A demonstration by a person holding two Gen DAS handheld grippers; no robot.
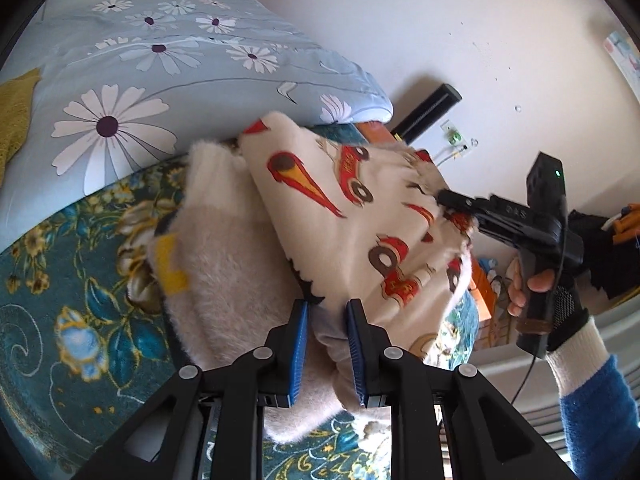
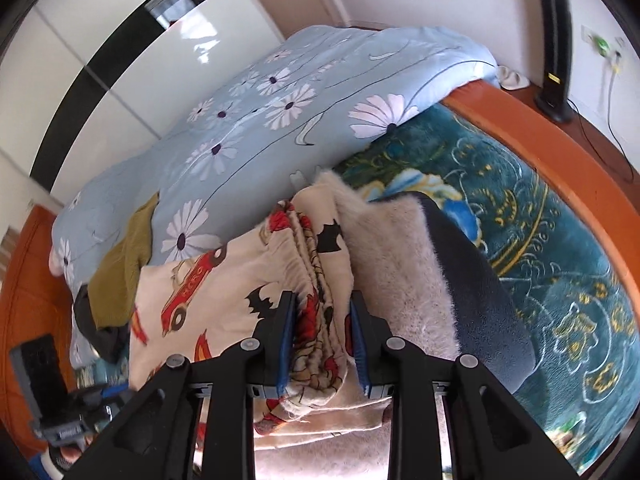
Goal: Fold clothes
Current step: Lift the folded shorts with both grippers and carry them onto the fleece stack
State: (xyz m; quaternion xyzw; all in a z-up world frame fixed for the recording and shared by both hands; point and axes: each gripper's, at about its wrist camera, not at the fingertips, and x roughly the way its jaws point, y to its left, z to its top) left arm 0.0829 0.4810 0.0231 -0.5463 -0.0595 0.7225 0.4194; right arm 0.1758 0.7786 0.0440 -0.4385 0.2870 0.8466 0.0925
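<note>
Item: cream car-print garment (image 1: 360,216), fleece-lined, held above the teal floral blanket (image 1: 60,300), near the daisy quilt (image 1: 160,60).
Left tool (image 1: 327,312): pinching the garment's lower edge.
Right tool (image 2: 323,304): clamped on its gathered waistband.

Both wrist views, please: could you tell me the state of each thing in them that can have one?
Printed garment: lifted, partly folded, held at two ends.
Left gripper: shut on the garment's fleecy hem.
Right gripper: shut on the bunched waistband.
Duvet: heaped at the head of the bed.
Blanket: spread flat over the bed.
Mustard cloth: crumpled beside the duvet.
</note>
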